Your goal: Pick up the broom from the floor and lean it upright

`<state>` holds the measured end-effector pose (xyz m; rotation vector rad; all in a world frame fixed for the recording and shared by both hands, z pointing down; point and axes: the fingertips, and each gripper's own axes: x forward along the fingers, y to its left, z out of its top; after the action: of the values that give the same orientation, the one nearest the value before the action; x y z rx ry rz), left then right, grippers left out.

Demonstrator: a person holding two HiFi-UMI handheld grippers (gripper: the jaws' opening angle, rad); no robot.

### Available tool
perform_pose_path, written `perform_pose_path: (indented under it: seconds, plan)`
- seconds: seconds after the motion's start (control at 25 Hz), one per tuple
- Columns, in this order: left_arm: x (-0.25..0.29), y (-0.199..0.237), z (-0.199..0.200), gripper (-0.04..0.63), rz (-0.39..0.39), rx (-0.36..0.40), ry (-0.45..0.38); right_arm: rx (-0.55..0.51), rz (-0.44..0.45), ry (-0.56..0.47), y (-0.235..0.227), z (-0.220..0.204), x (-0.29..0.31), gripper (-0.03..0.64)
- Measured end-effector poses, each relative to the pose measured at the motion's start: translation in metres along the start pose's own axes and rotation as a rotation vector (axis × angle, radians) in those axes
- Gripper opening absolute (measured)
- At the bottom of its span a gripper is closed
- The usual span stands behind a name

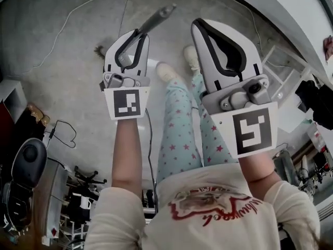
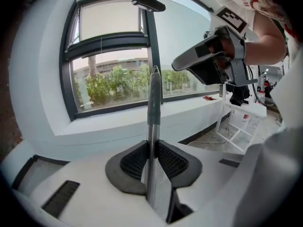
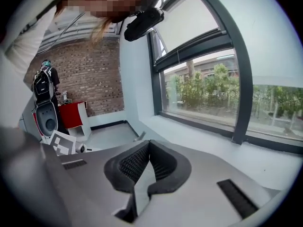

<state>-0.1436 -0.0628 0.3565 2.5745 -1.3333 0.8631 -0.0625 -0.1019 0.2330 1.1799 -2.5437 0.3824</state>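
Observation:
My left gripper (image 1: 133, 35) is shut on the broom handle (image 1: 156, 19), a metal pole with a grey end grip that sticks out up and to the right past the jaws. In the left gripper view the broom handle (image 2: 154, 103) stands upright between the pads of the left gripper (image 2: 152, 144), in front of a window. The broom's head is out of sight. My right gripper (image 1: 200, 25) is raised beside the left one, shut with nothing in it. In the right gripper view the right gripper (image 3: 148, 144) holds nothing. It also shows in the left gripper view as the right gripper (image 2: 208, 63).
The person's legs and shoes (image 1: 166, 72) stand on the grey floor below the grippers. A thin cable (image 1: 67, 22) runs across the floor at upper left. A white rack (image 1: 283, 69) stands at right under the window sill (image 2: 142, 115). A red cabinet (image 3: 71, 115) stands by the brick wall.

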Motion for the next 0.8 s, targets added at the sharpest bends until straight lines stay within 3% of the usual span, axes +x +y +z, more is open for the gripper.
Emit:
perform_pose_path:
  seconds: [0.12,0.24,0.28,0.48,0.8]
  plan:
    - [-0.01,-0.005,0.032,0.089,0.034,-0.028,-0.045,0.028,-0.054,-0.03,-0.017,0.018,-0.026,0.025]
    - [-0.027,-0.01,0.057,0.089,0.082,-0.204,-0.088,0.046,-0.097,-0.051,-0.03,0.034,-0.053,0.025]
    - [-0.03,-0.011,0.065,0.087,0.083,-0.224,-0.093,0.045,-0.11,-0.06,-0.034,0.04,-0.061,0.025]
    - [-0.037,-0.018,0.111,0.087,0.085,-0.234,-0.137,0.045,-0.161,-0.125,-0.058,0.072,-0.098,0.025]
    - [-0.015,-0.05,0.185,0.087,0.088,-0.269,-0.209,0.042,-0.152,-0.156,-0.088,0.103,-0.125,0.025]
